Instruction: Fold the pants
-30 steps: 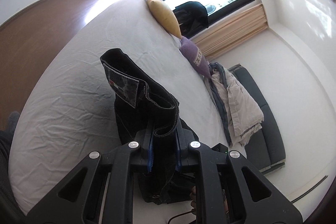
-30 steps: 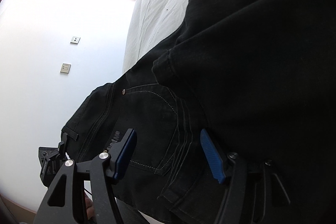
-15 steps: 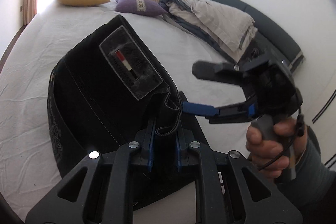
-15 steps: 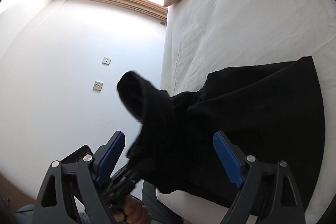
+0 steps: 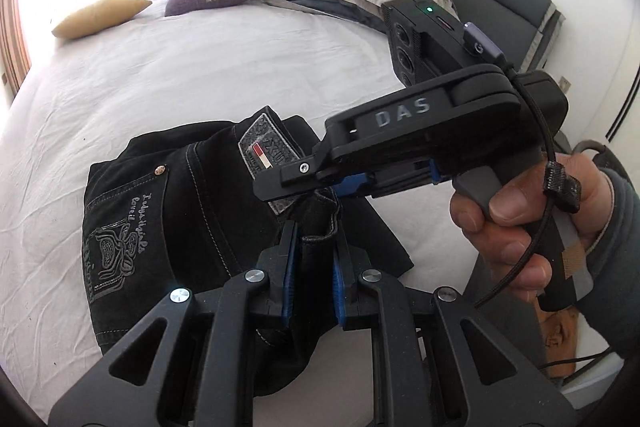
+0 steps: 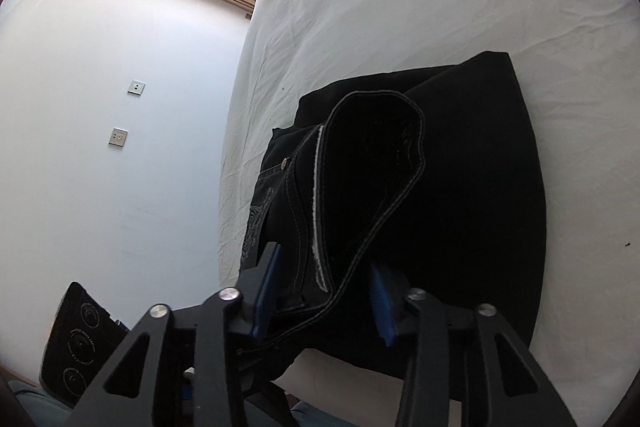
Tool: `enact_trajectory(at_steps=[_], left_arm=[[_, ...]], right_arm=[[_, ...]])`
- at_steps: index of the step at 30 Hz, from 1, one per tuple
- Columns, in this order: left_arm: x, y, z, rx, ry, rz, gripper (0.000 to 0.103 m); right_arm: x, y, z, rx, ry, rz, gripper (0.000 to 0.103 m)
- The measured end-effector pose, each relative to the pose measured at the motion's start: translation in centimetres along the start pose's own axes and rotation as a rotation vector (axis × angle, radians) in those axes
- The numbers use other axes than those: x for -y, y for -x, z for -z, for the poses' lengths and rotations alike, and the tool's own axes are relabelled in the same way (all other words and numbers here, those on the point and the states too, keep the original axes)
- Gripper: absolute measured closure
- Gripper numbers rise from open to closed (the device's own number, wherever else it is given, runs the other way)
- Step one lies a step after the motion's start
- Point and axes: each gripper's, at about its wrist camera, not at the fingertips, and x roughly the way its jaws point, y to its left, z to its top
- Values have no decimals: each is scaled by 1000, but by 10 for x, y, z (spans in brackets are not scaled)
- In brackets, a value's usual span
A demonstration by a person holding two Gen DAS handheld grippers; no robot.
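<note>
While my left gripper [image 5: 313,269] is clamped on the waistband edge of the black pants [image 5: 168,227], my right gripper [image 6: 324,301] is closing its jaws around the same waistband. The pants lie folded on the bed [image 5: 200,67] just ahead of both tools.

The right hand-held gripper [image 5: 320,183] hides part of the pants [image 5: 168,227] label. Their near edge drops behind the left hand-held gripper [image 5: 314,267]; stitched pocket lettering stays illegible.
</note>
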Motion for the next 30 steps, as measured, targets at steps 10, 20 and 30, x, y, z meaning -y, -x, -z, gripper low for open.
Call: enact_trajectory(at_steps=[10,20,30], left_arm=[[34,-4,-25,33,-89,-4,89],[55,-91,-10,-122,-118,12,89],[66,-101,8,-109,-162,27,89]], right_arm=[[-11,35,-10,101,111,13,88],[73,21,-4,134,10,11,88],[78,24,10,175,-26,4,88]])
